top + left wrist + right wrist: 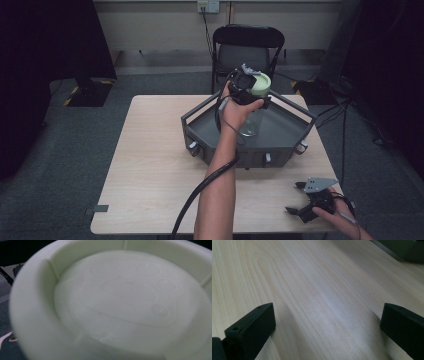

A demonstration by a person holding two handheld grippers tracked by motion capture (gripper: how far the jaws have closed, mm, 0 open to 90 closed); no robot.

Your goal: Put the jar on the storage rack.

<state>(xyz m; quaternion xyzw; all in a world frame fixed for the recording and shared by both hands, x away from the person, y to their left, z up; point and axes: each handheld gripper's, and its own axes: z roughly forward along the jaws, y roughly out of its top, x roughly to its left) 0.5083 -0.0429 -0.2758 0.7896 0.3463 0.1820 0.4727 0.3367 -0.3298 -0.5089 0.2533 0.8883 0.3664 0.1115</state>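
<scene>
So the left gripper (pixel 248 86) is up over the grey tray (pixel 292 142), right at the pale green lid (pixel 261 85) of a clear glass jar (pixel 249 123). The jar stands upright in the tray, around the middle, toward 12 o'clock on the tabletop (pixel 150 165). From where I stand the lid looks like it's on top of the jar, so I'd guess the opening or closing part isn't finished, though I can't tell whether it's seated or already loose. Can't tell how far the left fingers are spread either, the hand covers them.

In the left gripper view the lid (pixel 120 305) is right up close: matte, soft-looking plastic or silicone, round, with a raised rim and a faint paw print pressed into the top, plus little ribs around the inside wall.

The right gripper (pixel 305 197) is parked down at about 5 o'clock near the tabletop edge, fingers (pixel 249 332) wide apart, nothing in them, just light wood grain (pixel 317 290) underneath. The tray is dark grey, angular, with a railing frame and small knobs on its front faces.
</scene>
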